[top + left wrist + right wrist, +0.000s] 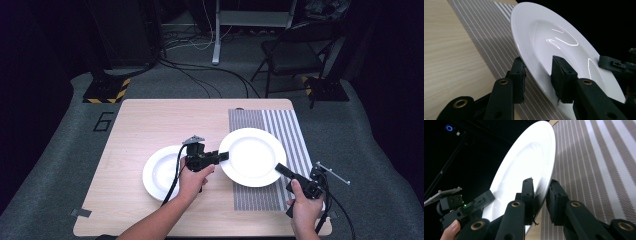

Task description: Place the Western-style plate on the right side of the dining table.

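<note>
**Both grippers on one plate, over the striped mat**

From the high view, my left gripper (220,157) and right gripper (283,170) grip opposite rims of the white plate (252,155) above the striped mat (287,127) — a second plate (160,175) lies on the worktop (145,125) beside it.

In the left gripper view my fingers (517,75) are clamped on the rim of the plate (544,32), one each face.

In the right gripper view my fingers (556,200) pinch the edge of the plate (529,157) — mat (599,170) beyond.
</note>
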Demonstrator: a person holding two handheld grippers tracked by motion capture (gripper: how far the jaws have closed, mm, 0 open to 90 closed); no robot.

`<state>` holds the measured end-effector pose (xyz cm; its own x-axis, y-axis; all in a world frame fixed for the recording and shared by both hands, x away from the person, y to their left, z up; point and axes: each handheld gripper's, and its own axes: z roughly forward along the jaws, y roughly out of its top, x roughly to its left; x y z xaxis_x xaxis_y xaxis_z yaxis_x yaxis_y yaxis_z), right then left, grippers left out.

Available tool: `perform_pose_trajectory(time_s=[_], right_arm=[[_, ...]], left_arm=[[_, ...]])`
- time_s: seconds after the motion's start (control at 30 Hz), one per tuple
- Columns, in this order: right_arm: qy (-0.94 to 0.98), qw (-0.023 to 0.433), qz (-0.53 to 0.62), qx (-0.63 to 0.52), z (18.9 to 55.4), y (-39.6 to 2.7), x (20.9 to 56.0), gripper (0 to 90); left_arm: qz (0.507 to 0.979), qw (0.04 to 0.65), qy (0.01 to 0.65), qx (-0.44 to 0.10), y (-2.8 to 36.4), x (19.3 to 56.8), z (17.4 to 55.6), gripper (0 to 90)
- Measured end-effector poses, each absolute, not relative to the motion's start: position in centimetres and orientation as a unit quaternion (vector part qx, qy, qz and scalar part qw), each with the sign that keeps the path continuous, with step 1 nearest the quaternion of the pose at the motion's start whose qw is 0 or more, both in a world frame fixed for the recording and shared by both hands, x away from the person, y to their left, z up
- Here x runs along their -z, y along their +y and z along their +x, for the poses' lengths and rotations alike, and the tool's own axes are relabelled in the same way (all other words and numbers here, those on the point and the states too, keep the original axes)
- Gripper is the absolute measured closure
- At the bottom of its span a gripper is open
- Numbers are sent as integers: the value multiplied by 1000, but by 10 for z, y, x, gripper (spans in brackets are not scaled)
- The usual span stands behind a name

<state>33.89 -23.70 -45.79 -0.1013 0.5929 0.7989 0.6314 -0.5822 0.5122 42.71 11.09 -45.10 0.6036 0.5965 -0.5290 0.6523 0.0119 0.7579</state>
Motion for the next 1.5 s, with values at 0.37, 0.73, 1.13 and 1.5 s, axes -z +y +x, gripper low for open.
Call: perform_pose_trajectory(time_s=[0.37, 0.73, 1.13, 1.5], right_arm=[[-453, -6, -679, 577, 331, -254, 464, 767], [-448, -16, -684, 576, 337, -267, 471, 766], [-450, -19, -688, 569, 348, -276, 483, 759], [-452, -18, -687, 568, 367, -279, 483, 757]], left_arm=[[706, 553, 440, 43, 88, 462, 432, 643], [712, 551, 432, 49, 75, 470, 443, 646], [713, 550, 433, 53, 63, 483, 457, 648], [703, 555, 442, 52, 58, 484, 475, 653]])
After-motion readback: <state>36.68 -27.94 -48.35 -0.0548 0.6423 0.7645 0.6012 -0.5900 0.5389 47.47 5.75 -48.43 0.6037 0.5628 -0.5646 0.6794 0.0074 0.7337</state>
